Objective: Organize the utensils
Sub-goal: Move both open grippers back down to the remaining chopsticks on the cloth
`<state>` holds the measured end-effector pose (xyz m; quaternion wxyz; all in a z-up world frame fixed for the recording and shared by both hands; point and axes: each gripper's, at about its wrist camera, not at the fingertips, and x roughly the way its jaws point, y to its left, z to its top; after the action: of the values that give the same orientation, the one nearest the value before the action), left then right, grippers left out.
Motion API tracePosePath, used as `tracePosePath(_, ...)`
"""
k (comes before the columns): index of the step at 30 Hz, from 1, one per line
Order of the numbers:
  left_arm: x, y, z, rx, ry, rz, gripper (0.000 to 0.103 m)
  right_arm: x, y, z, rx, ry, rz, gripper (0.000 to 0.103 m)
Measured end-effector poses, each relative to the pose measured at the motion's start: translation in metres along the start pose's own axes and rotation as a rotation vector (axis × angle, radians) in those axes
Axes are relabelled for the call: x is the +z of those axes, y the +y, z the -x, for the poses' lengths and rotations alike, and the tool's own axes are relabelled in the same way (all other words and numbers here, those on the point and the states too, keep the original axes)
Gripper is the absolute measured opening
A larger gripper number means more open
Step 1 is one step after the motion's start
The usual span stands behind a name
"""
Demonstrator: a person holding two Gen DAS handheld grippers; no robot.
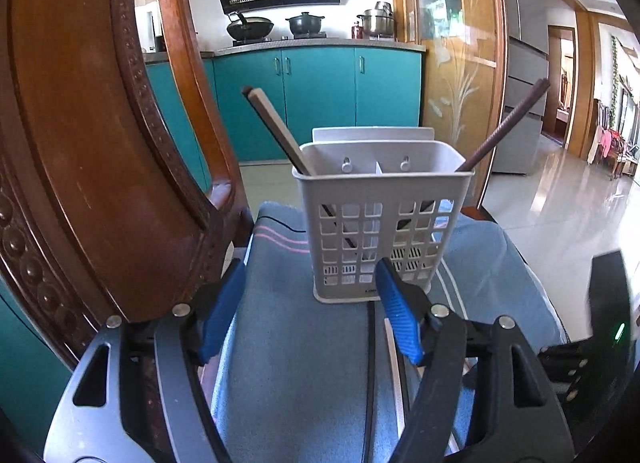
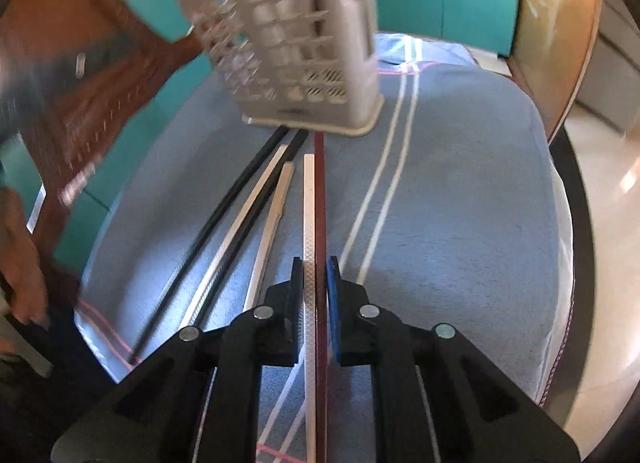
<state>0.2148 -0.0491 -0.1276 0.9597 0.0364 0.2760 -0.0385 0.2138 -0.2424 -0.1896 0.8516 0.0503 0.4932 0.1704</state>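
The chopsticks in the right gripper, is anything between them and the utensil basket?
Nothing visible: the right gripper holds a white and a dark red chopstick, and only bare blue cloth lies before the basket.

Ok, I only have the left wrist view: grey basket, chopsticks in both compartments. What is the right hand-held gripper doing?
Observer: The right hand-held gripper is shut on a white chopstick and a dark red chopstick, side by side.
Operator: Where do they point?
Observer: Along the blue cloth, tips toward the basket.
Operator: Any others outside it?
Observer: Yes, black chopsticks and another pale chopstick lie loose to their left.
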Motion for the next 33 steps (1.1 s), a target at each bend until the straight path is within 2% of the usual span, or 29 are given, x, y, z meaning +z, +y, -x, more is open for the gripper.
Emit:
tracePosePath(3,-0.002,-0.002,-0.003,-0.011,0.016,-0.003,0.069,0.002,-0.010,0.001,0.009,0.011,-0.048,0.012)
tracePosePath(8,-0.006,-0.006,-0.008,-0.013,0.034,-0.013,0.071,0.005,-0.018,-0.011,-0.034,0.040,-0.063,0.012)
tracePosePath(22,-0.008,-0.011,-0.012,-0.015,0.058,-0.025,0.075,0.007,-0.019,-0.009,-0.086,0.011,-0.055,0.012)
tracePosePath(30,-0.015,-0.014,-0.017,-0.024,0.084,-0.033,0.075,0.008,-0.005,0.011,0.030,-0.065,-0.006,0.012)
tracePosePath(33,-0.018,-0.016,-0.018,-0.022,0.092,-0.037,0.075,0.008,-0.004,0.011,0.019,-0.061,-0.004,0.012)
